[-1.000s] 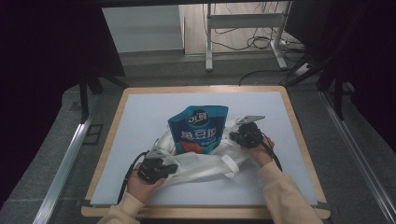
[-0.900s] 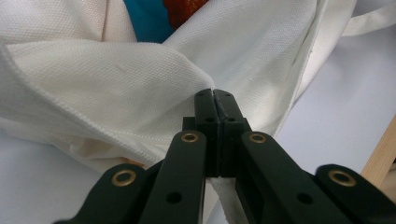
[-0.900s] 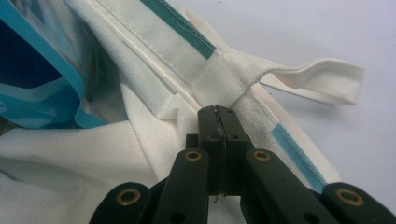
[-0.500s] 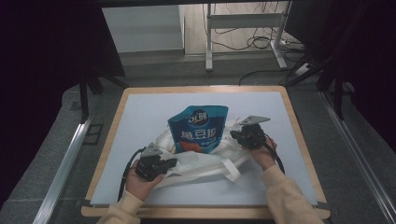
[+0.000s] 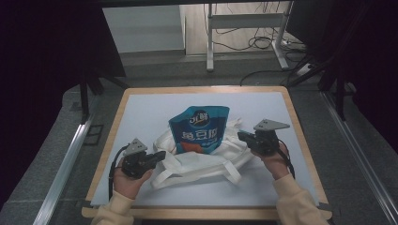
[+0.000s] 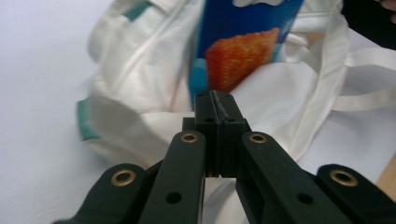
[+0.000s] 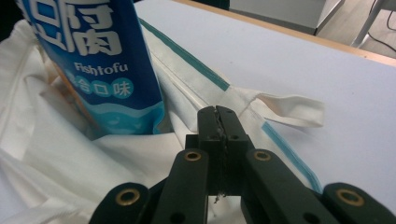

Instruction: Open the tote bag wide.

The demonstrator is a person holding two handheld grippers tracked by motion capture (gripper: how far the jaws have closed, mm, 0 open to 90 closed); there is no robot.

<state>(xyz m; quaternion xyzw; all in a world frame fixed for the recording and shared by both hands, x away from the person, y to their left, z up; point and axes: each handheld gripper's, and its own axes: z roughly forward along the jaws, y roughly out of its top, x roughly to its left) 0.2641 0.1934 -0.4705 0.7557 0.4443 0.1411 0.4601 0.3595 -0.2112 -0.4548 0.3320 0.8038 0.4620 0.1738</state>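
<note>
A blue snack pouch point(image 5: 199, 129) stands upright in the mouth of a white cloth tote bag point(image 5: 202, 161) lying mid-table. My left gripper point(image 5: 162, 155) is shut at the tote's left edge, its jaws pressed together on a fold of white cloth point(image 6: 154, 126) just below the pouch point(image 6: 243, 42). My right gripper point(image 5: 241, 135) is shut at the tote's right edge; its closed jaws point(image 7: 218, 114) sit over the teal-striped rim point(image 7: 187, 60) beside the pouch point(image 7: 102, 70). A loose handle loop point(image 7: 289, 109) lies flat on the table.
The pale blue tabletop point(image 5: 141, 110) has a wooden border point(image 5: 300, 136). Tote straps point(image 5: 225, 171) trail toward the front. Metal rails point(image 5: 65, 164) run along both sides of the table. Beyond it stand a desk frame point(image 5: 210, 42) and floor cables point(image 5: 263, 44).
Both grippers have drawn slightly outward, away from each other, spreading the tote's mouth. The pouch stands more upright than before.
</note>
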